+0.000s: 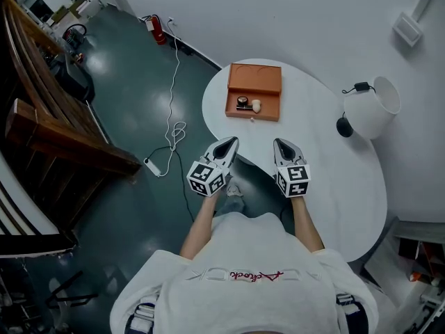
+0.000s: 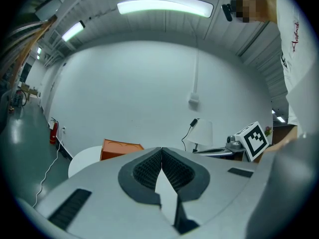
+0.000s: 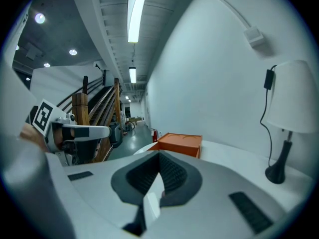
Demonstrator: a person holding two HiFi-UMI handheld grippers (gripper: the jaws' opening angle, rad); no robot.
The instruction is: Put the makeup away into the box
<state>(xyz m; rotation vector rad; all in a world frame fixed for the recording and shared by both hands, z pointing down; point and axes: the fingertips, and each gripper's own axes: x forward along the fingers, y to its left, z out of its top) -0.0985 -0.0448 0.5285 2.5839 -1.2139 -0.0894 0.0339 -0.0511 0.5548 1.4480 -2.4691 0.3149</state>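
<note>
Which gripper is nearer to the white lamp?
Right. The right gripper is left of the lamp in the head view; the left gripper lies further left still.

A white lamp (image 1: 372, 107) stands at the right edge of the white table (image 1: 334, 179). At upper left, a red fire extinguisher (image 1: 158, 29) stands by the wall. A white cable (image 1: 173, 82) trails across the dark floor (image 1: 132, 96) to a power strip (image 1: 152, 166).
</note>
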